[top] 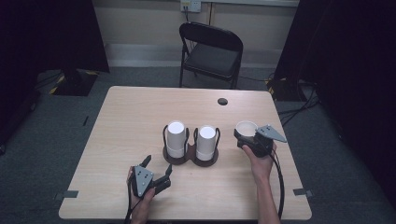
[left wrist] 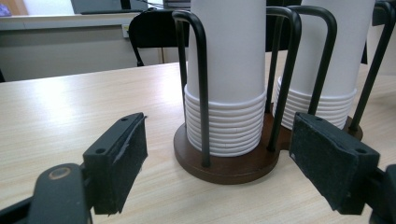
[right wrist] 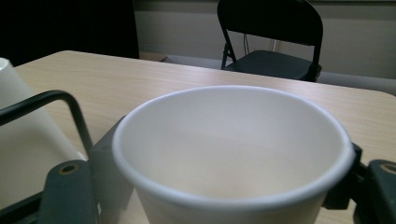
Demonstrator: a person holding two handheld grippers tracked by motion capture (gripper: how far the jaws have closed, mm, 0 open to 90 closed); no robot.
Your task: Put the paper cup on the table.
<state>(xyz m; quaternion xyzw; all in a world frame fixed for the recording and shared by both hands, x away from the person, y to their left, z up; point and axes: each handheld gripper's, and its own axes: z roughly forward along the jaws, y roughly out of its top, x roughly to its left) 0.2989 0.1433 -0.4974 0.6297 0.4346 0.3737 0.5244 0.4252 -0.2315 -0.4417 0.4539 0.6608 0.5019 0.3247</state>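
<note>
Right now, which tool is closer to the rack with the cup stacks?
Left. The left tool sits just in front of the rack, jaws open. The right tool is off to its side, gripping a single cup.

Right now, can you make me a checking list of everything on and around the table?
Surface: pale wooden table, with a round hole near the far edge.
Job's things: one white paper cup, mouth up; two upside-down stacks of cups in a dark wire holder.
Clutter: nothing seen.
Grippers: right gripper shut on the single cup; left gripper open, holding nothing, aimed at the holder.
Cables: one trails from each gripper towards the person; the right gripper's cable runs over the table edge.
Surroundings: black folding chair beyond the table, grey floor, dark curtains at both sides.
</note>
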